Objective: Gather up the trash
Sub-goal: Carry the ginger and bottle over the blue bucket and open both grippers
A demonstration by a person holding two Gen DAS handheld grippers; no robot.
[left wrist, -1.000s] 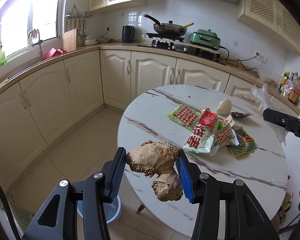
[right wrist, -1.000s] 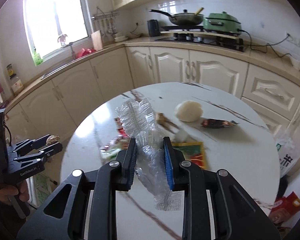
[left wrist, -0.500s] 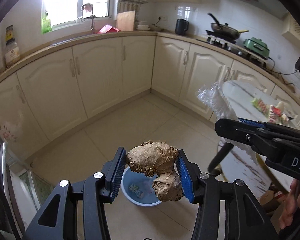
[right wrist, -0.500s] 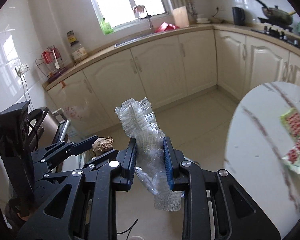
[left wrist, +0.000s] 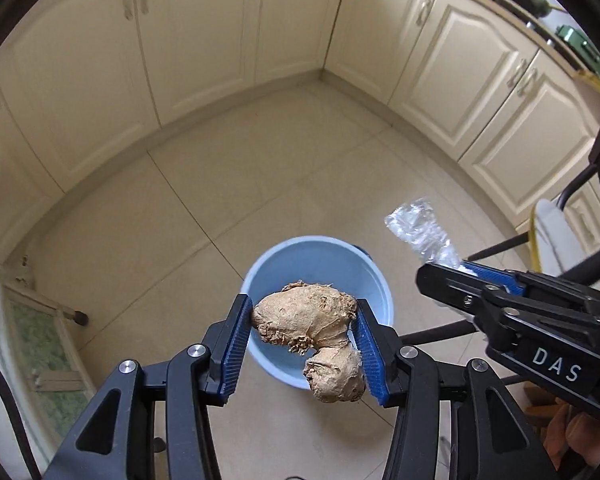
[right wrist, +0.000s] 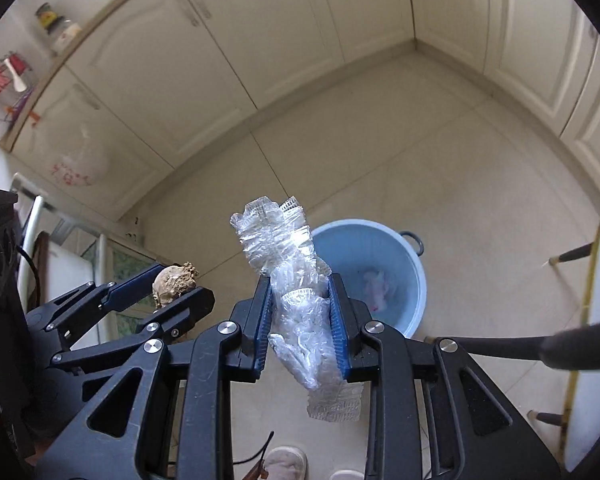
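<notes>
Showing bin (right wrist: 410, 268) contents: right view only

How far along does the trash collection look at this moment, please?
Done: some crumpled trash already lies inside the blue bin on the floor. In hand: the left gripper grips a ginger root right over the bin, and the right gripper, whose jaws have just been opening slightly, has a crumpled clear plastic wrapper between its pads beside it. Left: dropping both in; neither has been released yet.

Both grippers (left wrist: 300, 340) (right wrist: 300, 320) downward, clamped.
</notes>
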